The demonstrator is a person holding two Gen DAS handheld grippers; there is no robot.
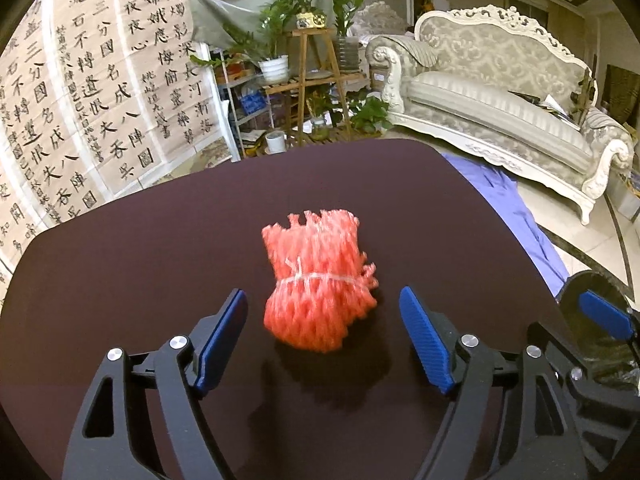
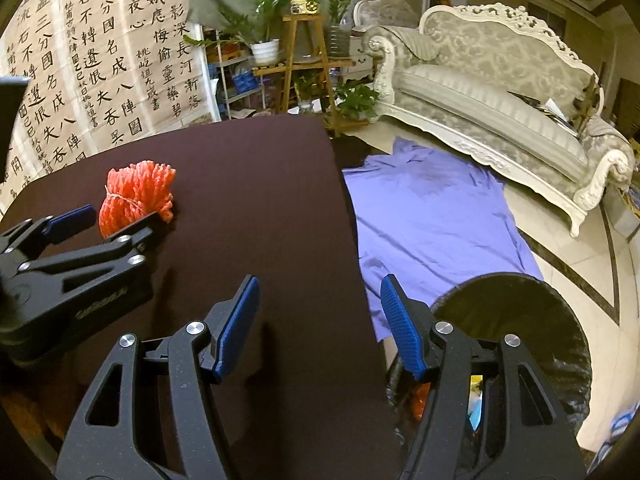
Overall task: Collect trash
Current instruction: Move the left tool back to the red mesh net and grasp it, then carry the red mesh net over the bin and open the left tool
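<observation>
An orange-red foam net bundle (image 1: 320,284) tied with a white string lies on the dark table (image 1: 140,280). My left gripper (image 1: 324,336) is open, and the near end of the bundle sits between its blue pads (image 1: 222,340) without touching them. In the right wrist view the same bundle (image 2: 136,196) shows at the far left with the left gripper (image 2: 108,224) around it. My right gripper (image 2: 320,320) is open and holds nothing; it hangs over the table's right edge. A bin lined with a black bag (image 2: 520,312) stands just right of it, with some coloured trash inside.
A purple cloth (image 2: 432,216) is spread on the floor right of the table. Behind it stands a pale ornate sofa (image 2: 500,92). A wooden plant shelf (image 2: 304,52) and calligraphy sheets (image 2: 100,60) fill the far side.
</observation>
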